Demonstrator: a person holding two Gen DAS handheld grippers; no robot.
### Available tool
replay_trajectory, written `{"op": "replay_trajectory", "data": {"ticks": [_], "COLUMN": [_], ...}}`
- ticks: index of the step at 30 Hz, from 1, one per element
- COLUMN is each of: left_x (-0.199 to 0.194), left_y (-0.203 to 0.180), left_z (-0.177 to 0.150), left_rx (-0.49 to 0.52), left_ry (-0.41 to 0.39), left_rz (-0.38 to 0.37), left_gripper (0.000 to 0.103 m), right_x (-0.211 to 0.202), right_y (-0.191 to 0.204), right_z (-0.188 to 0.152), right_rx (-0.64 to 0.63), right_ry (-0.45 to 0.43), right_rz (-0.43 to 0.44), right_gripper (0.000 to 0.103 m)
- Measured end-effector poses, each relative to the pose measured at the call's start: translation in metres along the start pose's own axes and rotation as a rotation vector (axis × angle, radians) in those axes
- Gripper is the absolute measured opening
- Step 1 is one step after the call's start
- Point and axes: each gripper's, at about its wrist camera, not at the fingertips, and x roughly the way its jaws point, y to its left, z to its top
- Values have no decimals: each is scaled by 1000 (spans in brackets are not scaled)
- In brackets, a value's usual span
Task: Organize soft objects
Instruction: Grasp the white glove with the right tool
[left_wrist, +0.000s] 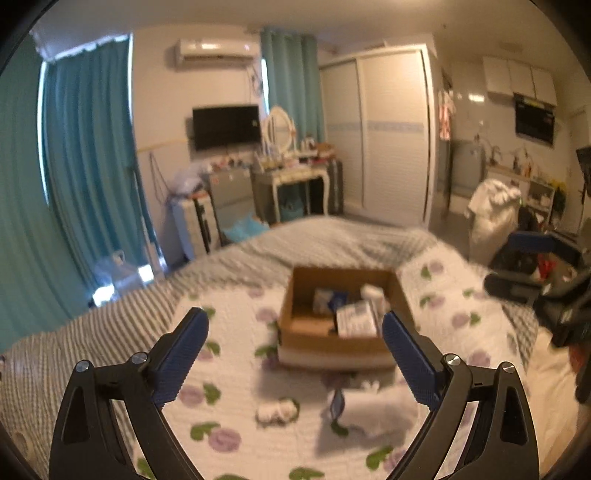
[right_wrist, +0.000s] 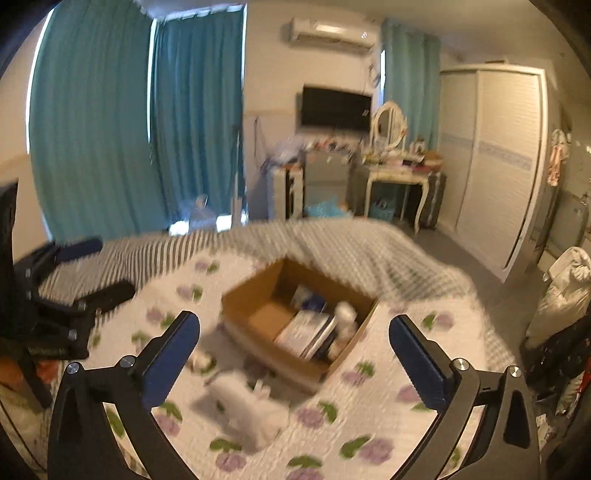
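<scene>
While both the left gripper (left_wrist: 291, 328) and right gripper (right_wrist: 294, 330) gape wide and empty, a white fluffy soft toy (right_wrist: 247, 406) lies blurred on the floral quilt (right_wrist: 369, 417) beside the cardboard box (right_wrist: 255, 291).

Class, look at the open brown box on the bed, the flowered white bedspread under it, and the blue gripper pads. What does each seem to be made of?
Open brown box: likely cardboard, matt tan with thin straight walls.
Flowered white bedspread: probably quilted cotton-like fabric, with a puckered, stitched surface.
Blue gripper pads: seemingly rubber or soft plastic, matt with a fine dotted grip texture.
</scene>
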Motion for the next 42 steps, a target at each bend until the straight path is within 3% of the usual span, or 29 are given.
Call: {"op": "replay_trajectory", "data": {"ticks": [11,18,19,22,25,30,33,42], "left_x": [60,86,89,94,96,89,85,112], "left_y": [1,3,2,3,3,-9,-21,-74], "left_z": [-80,-108,-110,-116,-119,-114,-112,-120], "left_rx": [-58,-56,-50,-54,-66,-41,-25,15], "left_ry": [174,253,260,282,299,288,280,326], "left_rz": [2,16,17,6,-5,-2,-8,-55], "left_gripper": [97,97,97,97,97,96,96,95], "right_x": [131,175,175,171,156,123,102,100], "right_y": [37,37,36,26,12,-4,-18,-51], "right_z": [-123,-159,-159,-158,-149,-129,-118,-129], "right_rx": [-28,-36,-28,18,71,104,99,89], "right_ry": [322,450,451,432,396,309,265,312], "right_rz": [67,40,41,55,79,86,45,-81], "right_gripper": [103,82,79,57,49,47,47,47]}}
